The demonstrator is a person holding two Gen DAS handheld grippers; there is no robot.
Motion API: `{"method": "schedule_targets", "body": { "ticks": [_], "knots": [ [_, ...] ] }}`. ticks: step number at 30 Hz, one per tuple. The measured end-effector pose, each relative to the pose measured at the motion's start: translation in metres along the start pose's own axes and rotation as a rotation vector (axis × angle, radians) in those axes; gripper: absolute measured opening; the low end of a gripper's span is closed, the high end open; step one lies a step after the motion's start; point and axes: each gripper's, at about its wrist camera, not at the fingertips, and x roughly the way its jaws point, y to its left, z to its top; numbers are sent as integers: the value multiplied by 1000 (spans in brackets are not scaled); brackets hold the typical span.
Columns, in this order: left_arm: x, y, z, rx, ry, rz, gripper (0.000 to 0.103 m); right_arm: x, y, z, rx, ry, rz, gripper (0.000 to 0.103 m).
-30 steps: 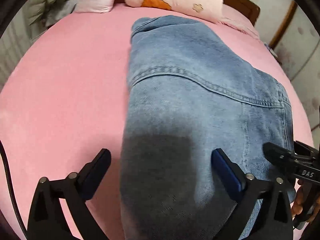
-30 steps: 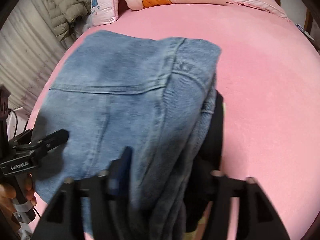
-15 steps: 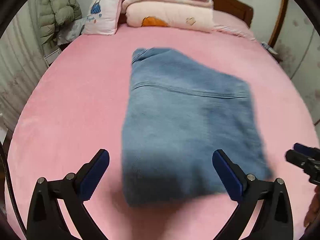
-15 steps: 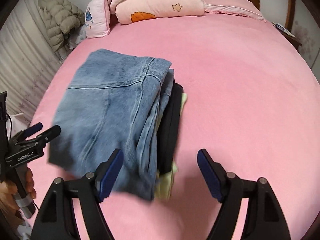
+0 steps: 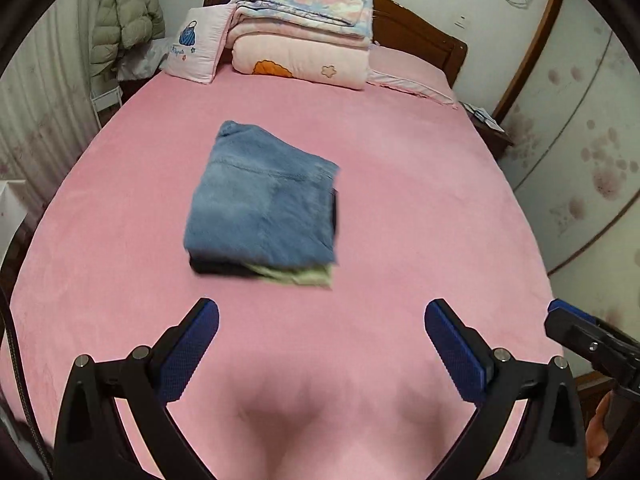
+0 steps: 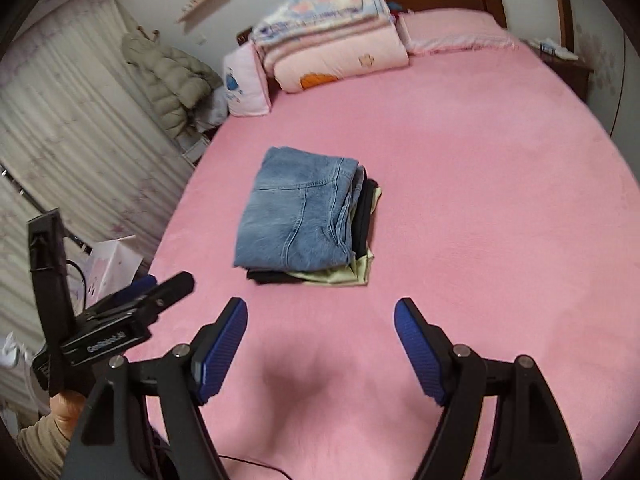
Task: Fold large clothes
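Denim: one folded blue pair of jeans (image 6: 298, 216) is lying atop one black (image 6: 362, 216) and one pale-green garment (image 6: 332, 277) mid-bed | pink bedsheet (image 6: 480, 200) | I'm seeing two grippers, left (image 5: 322, 344) and right (image 6: 320, 344), both gaping, holding nothing.

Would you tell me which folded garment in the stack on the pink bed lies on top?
The blue denim jeans lie on top; the black garment and pale green garment only peek out beneath.

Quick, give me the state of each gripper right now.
Left gripper: open, holding nothing, clear of the folded jeans.
Right gripper: open, holding nothing, above the pink bed sheet.
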Motion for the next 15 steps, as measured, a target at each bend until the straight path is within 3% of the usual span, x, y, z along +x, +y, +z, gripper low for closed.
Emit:
{"method": "schedule_targets", "body": {
  "ticks": [7,15],
  "knots": [
    [-78,-76,-68,31,-39,37,102,-102,-14,-58,-81,-40,-8,76],
    [-122,-140,-135,71,-81,49,102,-150,-54,-132,-80,-58,-83,76]
  ]
}}
